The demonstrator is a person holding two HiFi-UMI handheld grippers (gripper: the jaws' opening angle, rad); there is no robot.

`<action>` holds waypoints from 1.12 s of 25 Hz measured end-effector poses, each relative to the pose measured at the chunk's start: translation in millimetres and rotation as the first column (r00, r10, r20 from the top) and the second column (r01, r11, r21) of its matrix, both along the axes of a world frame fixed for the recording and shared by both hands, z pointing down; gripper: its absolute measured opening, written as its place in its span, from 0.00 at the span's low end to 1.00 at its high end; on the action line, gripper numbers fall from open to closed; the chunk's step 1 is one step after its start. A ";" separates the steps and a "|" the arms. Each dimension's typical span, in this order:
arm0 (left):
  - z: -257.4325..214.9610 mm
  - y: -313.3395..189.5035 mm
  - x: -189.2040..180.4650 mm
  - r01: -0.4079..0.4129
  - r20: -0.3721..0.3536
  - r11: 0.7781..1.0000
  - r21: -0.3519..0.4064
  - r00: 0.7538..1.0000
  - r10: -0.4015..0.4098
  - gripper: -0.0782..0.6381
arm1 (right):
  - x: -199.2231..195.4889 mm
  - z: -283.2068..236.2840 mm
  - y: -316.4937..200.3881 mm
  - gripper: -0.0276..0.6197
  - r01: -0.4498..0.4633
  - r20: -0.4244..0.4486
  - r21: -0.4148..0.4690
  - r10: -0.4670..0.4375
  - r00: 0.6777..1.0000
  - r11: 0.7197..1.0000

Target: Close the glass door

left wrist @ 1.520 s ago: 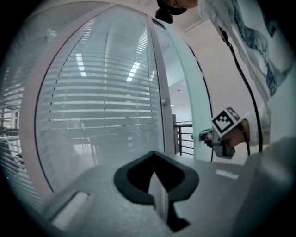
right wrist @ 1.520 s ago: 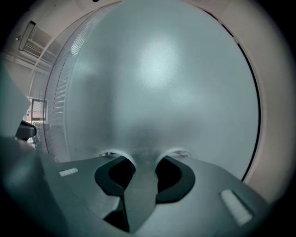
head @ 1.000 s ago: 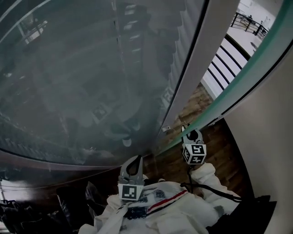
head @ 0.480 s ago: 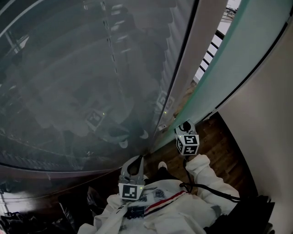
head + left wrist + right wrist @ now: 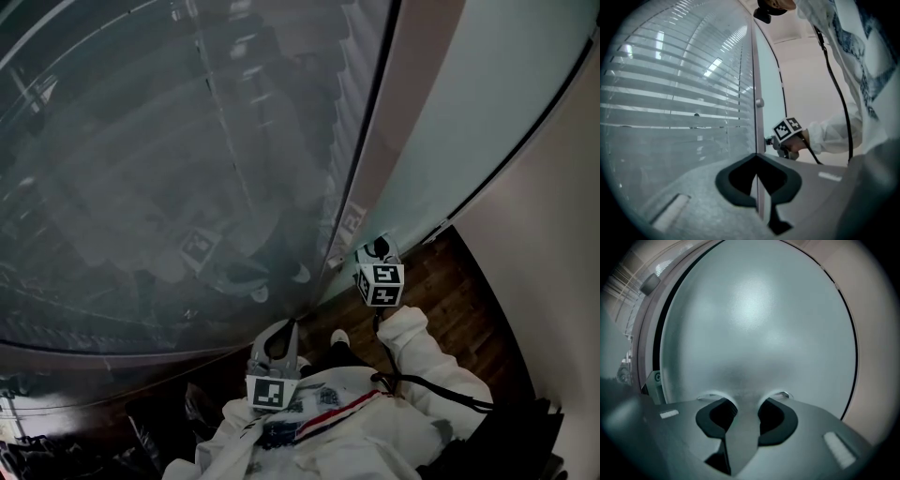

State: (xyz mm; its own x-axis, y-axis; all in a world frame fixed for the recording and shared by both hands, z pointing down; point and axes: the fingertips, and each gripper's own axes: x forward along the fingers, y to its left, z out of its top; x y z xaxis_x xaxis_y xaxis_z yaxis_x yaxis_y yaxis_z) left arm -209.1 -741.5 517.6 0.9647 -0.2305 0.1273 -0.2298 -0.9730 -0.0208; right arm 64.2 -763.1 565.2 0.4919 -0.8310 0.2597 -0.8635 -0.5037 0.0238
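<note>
The frosted glass door [image 5: 450, 122] stands almost flush with the pale frame post [image 5: 375, 141], with only a thin seam left between them. My right gripper [image 5: 375, 249] is open, and its tips rest against the door's face low down near that edge. In the right gripper view the door [image 5: 754, 324] fills the picture, and nothing sits between the fingers of my right gripper [image 5: 747, 401]. My left gripper [image 5: 280, 328] is shut and empty. It is held low in front of the fixed glass wall [image 5: 169, 141], pointing along the post [image 5: 758, 93].
Blinds [image 5: 679, 93] hang behind the fixed glass wall on the left. A plain white wall [image 5: 562, 234] runs close on the right, leaving a narrow strip of wood floor [image 5: 459, 291]. A black cable [image 5: 431, 398] crosses the white sleeve [image 5: 422, 347] below the right gripper.
The door has swung toward the post, so the gap showing bright railings outside has closed. My right gripper moved left and up with it. The left gripper stayed put.
</note>
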 end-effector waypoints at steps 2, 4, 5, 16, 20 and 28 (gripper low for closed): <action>0.6 -4.2 -1.9 0.012 0.002 1.000 0.004 1.000 -0.012 0.11 | 1.7 0.0 -5.2 0.23 0.001 -0.007 0.004 -0.001 1.000 1.000; 1.5 -7.6 -3.6 0.023 0.004 1.000 0.004 1.000 -0.023 0.11 | 3.8 0.0 -9.6 0.23 -0.004 -0.012 0.006 0.004 1.000 1.000; 1.7 -8.6 -4.8 0.029 0.004 1.000 0.001 1.000 -0.029 0.11 | 4.6 0.0 -10.4 0.23 -0.010 -0.014 0.006 0.010 1.000 1.000; 14.8 -22.6 -28.7 0.101 0.004 0.995 0.011 0.995 -0.101 0.11 | 6.6 12.4 -6.8 0.24 -0.038 -0.036 0.039 0.040 0.999 0.999; 16.3 -20.3 -29.9 0.138 0.034 0.990 -0.026 0.990 -0.137 0.11 | 21.4 5.2 2.4 0.24 -0.057 -0.040 0.032 0.059 0.997 0.998; 20.1 12.0 -24.6 0.112 0.016 0.993 -0.044 0.994 -0.111 0.11 | 18.1 -2.2 2.0 0.24 -0.053 -0.032 0.034 0.054 0.998 0.998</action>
State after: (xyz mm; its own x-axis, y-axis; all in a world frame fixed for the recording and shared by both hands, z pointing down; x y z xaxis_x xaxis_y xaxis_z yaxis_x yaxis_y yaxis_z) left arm -233.7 -729.4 537.8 0.9314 -0.3304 0.1524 -0.3370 -0.9413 0.0185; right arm 82.3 -761.0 563.0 0.5436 -0.8112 0.2157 -0.8344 -0.5501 0.0342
